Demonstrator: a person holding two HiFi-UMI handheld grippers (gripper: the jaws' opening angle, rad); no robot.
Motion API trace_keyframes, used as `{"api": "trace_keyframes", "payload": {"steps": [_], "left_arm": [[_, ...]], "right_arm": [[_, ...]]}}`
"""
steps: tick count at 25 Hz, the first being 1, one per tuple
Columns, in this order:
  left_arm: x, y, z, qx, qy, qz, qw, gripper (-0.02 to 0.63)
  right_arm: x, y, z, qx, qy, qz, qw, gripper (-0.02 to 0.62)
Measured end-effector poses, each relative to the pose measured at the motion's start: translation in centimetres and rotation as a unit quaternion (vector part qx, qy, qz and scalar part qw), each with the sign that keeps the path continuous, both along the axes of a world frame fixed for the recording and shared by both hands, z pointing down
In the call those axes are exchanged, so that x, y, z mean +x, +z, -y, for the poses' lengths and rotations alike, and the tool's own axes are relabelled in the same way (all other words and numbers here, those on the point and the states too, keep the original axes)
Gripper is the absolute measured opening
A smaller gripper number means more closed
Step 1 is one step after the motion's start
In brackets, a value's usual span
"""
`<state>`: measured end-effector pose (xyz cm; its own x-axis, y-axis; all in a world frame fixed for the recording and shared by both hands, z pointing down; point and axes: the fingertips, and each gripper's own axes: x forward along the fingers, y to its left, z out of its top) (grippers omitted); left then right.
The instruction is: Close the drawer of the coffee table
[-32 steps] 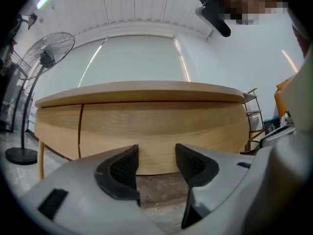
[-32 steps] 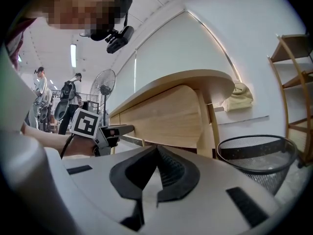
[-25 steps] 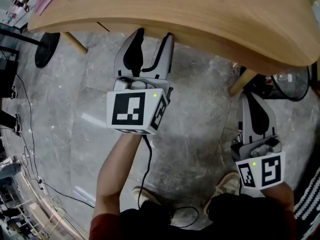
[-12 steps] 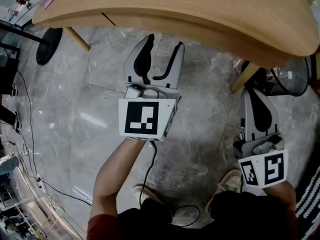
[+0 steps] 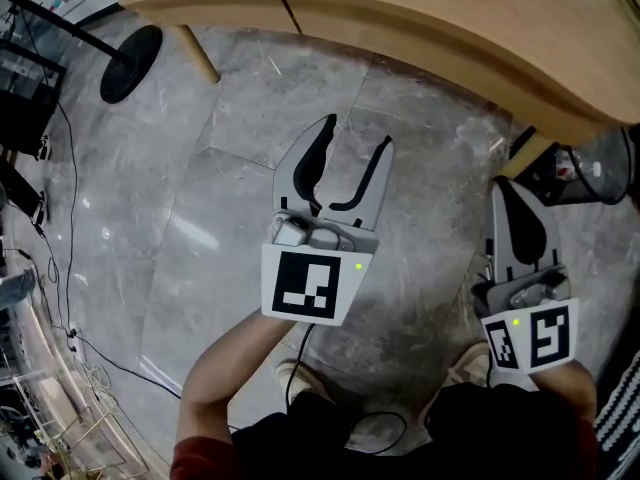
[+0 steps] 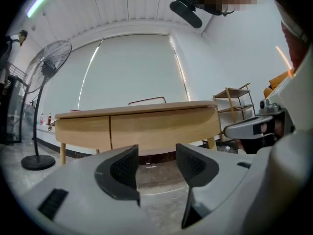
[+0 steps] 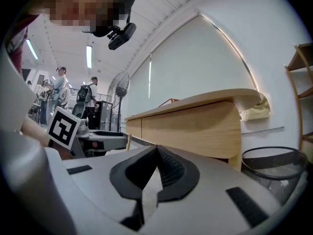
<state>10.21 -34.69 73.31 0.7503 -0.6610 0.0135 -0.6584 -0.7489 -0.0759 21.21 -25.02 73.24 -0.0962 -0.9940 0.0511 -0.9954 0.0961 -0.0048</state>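
Observation:
The light wooden coffee table runs along the top of the head view. Its front shows two panels split by a vertical seam, and both sit flush; the left panel does not stick out. My left gripper hangs over the grey floor a good way in front of the table, open, with nothing between its fingers. My right gripper is lower right near a table leg, shut on nothing, its pads pressed together.
A black fan base stands at the upper left, with cables trailing over the floor on the left. A wire bin sits by the table's right end. A wooden shelf stands beyond it. People stand far off.
My left gripper has drawn back from the table's edge toward me, staying open. The right gripper has barely moved and stays shut.

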Motion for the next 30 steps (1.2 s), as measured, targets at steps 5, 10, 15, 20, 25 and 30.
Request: {"api": "trace_keyframes", "payload": {"steps": [5, 10, 15, 20, 25, 30], "left_arm": [[-4.2, 1.1, -1.6, -0.014, -0.018, 0.0, 0.9997, 0.229], [-8.1, 2.7, -3.6, -0.041, -0.029, 0.007, 0.9987, 0.229], [-12.0, 4.6, -5.6, -0.069, -0.043, 0.023, 0.9964, 0.229], [-13.3, 5.6, -5.5, -0.061, -0.06, 0.033, 0.9958, 0.229], [-13.0, 5.7, -5.2, -0.062, -0.057, 0.031, 0.996, 0.229], [-12.3, 6.0, -5.3, -0.062, -0.053, 0.033, 0.9961, 0.229]], "right_arm": [[-2.5, 0.2, 0.2, 0.001, -0.018, -0.006, 1.0, -0.003], [-5.0, 0.6, 0.5, -0.006, -0.039, 0.001, 0.999, -0.003], [-7.7, 1.3, 0.3, -0.026, -0.074, 0.024, 0.997, -0.003], [-8.7, 1.9, 0.3, -0.027, -0.083, 0.022, 0.996, -0.003], [-8.9, 2.5, 0.4, -0.037, -0.081, 0.022, 0.996, -0.003], [-8.6, 2.5, 0.4, -0.035, -0.083, 0.021, 0.996, -0.003]]}}
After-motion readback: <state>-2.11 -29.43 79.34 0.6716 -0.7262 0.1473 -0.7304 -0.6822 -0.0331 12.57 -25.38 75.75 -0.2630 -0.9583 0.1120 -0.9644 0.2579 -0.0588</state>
